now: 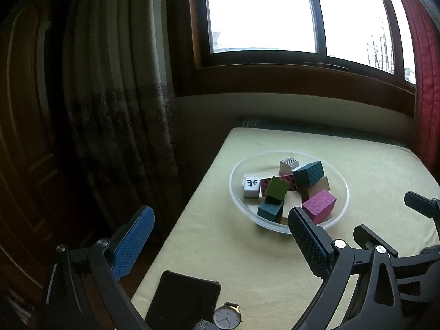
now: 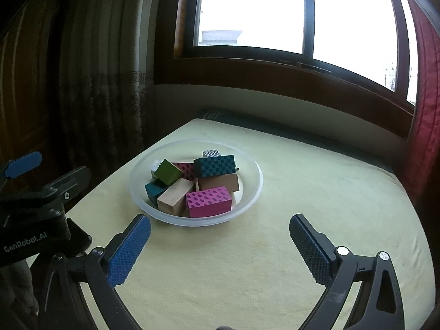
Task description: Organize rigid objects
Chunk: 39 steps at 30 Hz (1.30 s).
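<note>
A clear plastic bowl sits on the pale yellow table and holds several painted wooden blocks. Among them are a pink dotted block, a green block, a teal checked block and a plain wood block. My left gripper hangs open over the table's left edge, short of the bowl, with nothing between its fingers. My right gripper is open too, just in front of the bowl's near rim, also holding nothing.
A black phone or case and a wristwatch lie at the near left corner of the table. A curtain hangs to the left, a window is behind, and a red curtain hangs on the right.
</note>
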Each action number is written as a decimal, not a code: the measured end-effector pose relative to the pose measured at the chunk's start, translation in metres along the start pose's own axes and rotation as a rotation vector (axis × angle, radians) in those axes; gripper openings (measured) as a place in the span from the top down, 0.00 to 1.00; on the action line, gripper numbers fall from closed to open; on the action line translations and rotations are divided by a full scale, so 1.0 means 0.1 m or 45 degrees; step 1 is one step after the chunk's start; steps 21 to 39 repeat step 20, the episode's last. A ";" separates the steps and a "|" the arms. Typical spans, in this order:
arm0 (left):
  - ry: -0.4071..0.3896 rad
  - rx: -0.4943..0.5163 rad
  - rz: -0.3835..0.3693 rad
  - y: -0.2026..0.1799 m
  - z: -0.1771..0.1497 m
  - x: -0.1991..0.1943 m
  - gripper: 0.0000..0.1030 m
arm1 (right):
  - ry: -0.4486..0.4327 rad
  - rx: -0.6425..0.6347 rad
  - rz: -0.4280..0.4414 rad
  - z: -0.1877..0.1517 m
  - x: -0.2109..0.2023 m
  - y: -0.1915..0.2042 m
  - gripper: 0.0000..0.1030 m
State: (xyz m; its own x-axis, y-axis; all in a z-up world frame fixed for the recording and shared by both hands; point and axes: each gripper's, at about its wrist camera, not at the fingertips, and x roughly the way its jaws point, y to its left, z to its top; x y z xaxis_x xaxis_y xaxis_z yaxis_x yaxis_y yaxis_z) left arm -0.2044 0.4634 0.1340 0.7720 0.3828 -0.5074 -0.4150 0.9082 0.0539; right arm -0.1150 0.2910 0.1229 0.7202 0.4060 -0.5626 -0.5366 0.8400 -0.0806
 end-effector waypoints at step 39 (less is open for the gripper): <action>-0.001 0.002 -0.001 -0.01 0.00 0.01 0.04 | 0.018 0.017 0.000 -0.01 0.07 0.00 0.00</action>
